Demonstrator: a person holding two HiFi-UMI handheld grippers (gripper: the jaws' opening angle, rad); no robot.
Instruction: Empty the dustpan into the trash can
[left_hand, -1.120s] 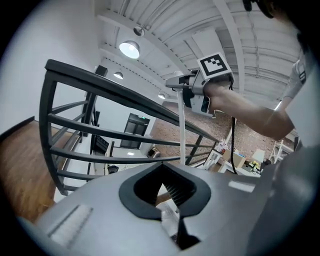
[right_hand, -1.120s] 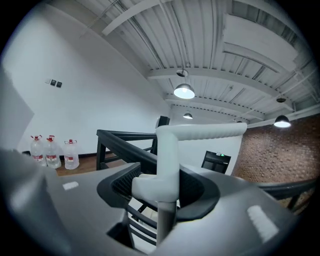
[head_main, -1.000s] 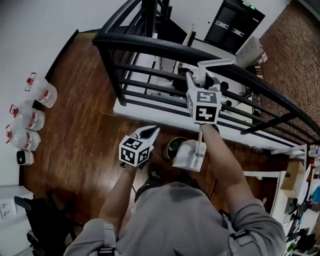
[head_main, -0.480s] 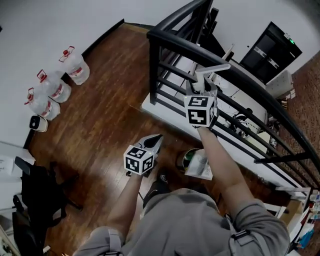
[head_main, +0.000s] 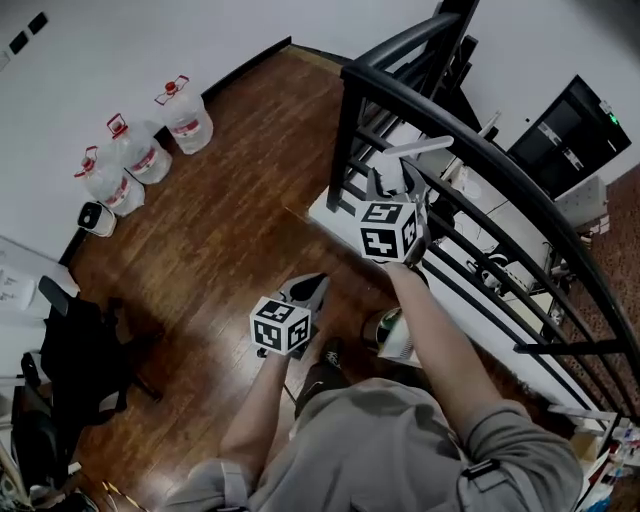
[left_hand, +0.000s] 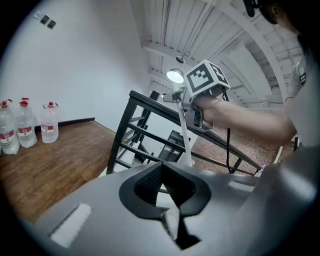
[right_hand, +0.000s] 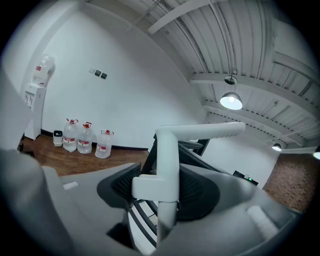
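Item: right tongs. Clamped on the white handle of the dustpan, the upright shaft pinched between both pads; its bent grip stuck out sideways above the jaws. Held high beside the black railing.

Item: dustpan. White pan hung low under the right forearm, near the person's feet, largely hidden by the arm. It lay against the can, a dark round bin on the floor; whether the pan was over the rim or just beside it could not be told.

Item: left tongs. Jaws together, tips meeting, nothing between them. Held lower than the right tongs and to their left, over the floor, apart from dustpan and can.

Item: floor. Dark wood boards.

Item: bottles. Three large clear water bottles with red caps, in a row along the white wall, well apart from the can.

Item: chair. Black, at the left edge.
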